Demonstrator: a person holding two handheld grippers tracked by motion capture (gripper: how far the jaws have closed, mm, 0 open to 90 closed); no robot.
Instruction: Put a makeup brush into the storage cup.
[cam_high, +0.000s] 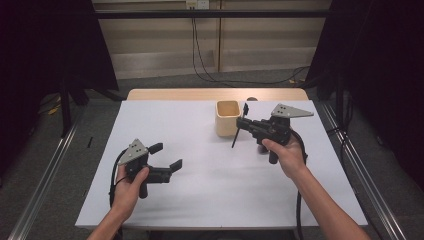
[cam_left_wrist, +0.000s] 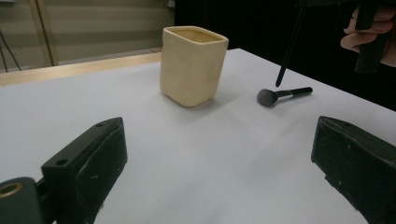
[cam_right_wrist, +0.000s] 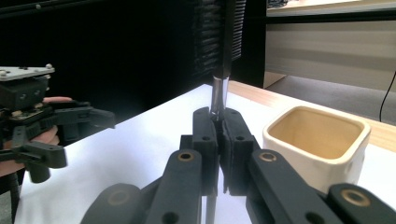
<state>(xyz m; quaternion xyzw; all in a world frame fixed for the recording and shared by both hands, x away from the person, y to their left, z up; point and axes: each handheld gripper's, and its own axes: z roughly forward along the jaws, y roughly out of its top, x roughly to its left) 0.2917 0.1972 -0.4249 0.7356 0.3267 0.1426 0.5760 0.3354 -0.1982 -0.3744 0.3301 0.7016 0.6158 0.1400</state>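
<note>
My right gripper clamps a brush; left gripper wide open, empty; I'd centre handle over cup before release

Lying on the white table just beside the cream cup: a round-headed makeup brush, black handle pointing away from that cup.

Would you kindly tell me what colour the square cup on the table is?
The cup is pale cream-yellow, clearest in the left gripper view.
</note>
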